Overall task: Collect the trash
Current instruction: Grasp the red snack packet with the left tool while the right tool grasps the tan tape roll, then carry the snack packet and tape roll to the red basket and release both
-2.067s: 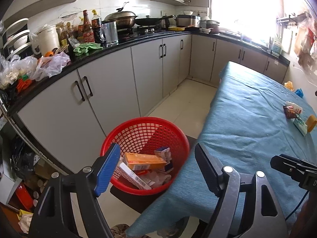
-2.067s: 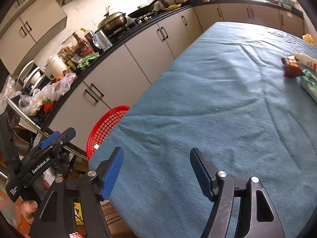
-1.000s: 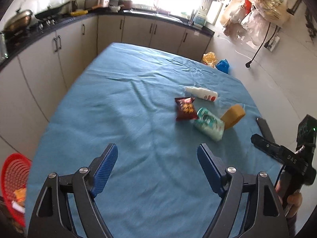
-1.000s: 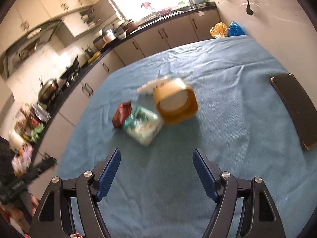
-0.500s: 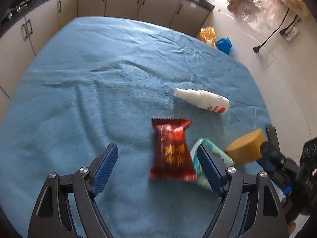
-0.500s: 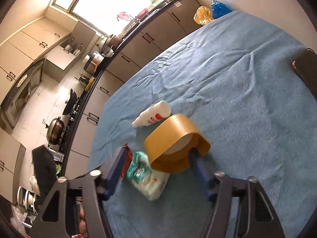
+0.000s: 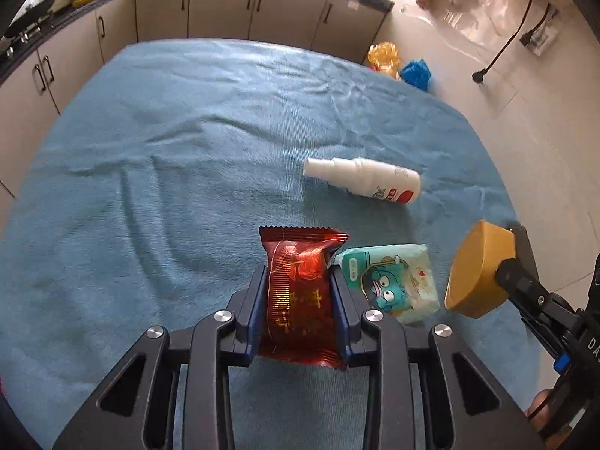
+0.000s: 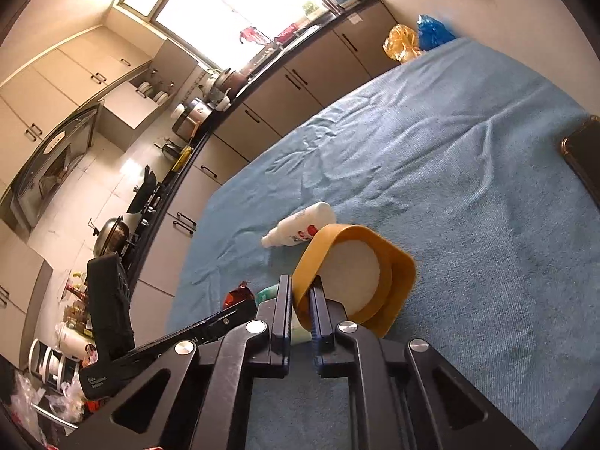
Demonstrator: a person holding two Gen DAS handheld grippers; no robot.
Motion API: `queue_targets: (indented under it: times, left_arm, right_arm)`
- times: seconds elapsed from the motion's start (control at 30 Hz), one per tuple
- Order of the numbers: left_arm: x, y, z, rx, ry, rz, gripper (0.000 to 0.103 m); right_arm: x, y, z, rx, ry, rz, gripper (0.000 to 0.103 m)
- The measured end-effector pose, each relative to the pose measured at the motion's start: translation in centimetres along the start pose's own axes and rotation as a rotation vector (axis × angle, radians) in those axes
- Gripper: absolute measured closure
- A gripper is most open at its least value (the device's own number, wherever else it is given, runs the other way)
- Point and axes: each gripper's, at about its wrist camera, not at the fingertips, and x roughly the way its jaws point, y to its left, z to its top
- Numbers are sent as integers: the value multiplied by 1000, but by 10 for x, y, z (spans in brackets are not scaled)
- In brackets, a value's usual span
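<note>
the left gripper (image 7: 299, 292) is clenched on the red snack packet (image 7: 300, 292), its two blue pads pressing the packet's long sides just above the blue cloth of the table (image 7: 168, 172). the right gripper (image 8: 300, 311) grips the wall of the yellow-brown tape roll (image 8: 360, 273), which seems lifted a little near the table's right edge. the tissue pack (image 7: 390, 281) lies between packet and roll, and the white bottle (image 7: 363, 180) lies on its side further toward the far edge.
</note>
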Motion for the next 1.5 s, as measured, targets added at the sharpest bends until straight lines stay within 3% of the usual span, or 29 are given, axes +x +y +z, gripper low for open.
queue_targets:
  times: [0.3, 0.63, 0.8, 1.2, 1.5]
  left_arm:
    - [-60, 7, -32, 17, -78, -12, 73]
    - [-113, 33, -93, -27, -109, -2, 73]
    - [-138, 52, -127, -57, -144, 54, 72]
    - [-191, 105, -194, -130, -263, 281, 72]
    - [-212, 141, -222, -211, -290, 328, 72]
  right_arm:
    - [-30, 24, -17, -76, -18, 8, 94]
    - [-54, 52, -63, -179, 10, 4, 94]
    - [-58, 66, -86, -214, 37, 14, 94]
    - [-48, 113, -137, -325, 106, 51, 94]
    - [-32, 147, -174, -401, 159, 80, 94]
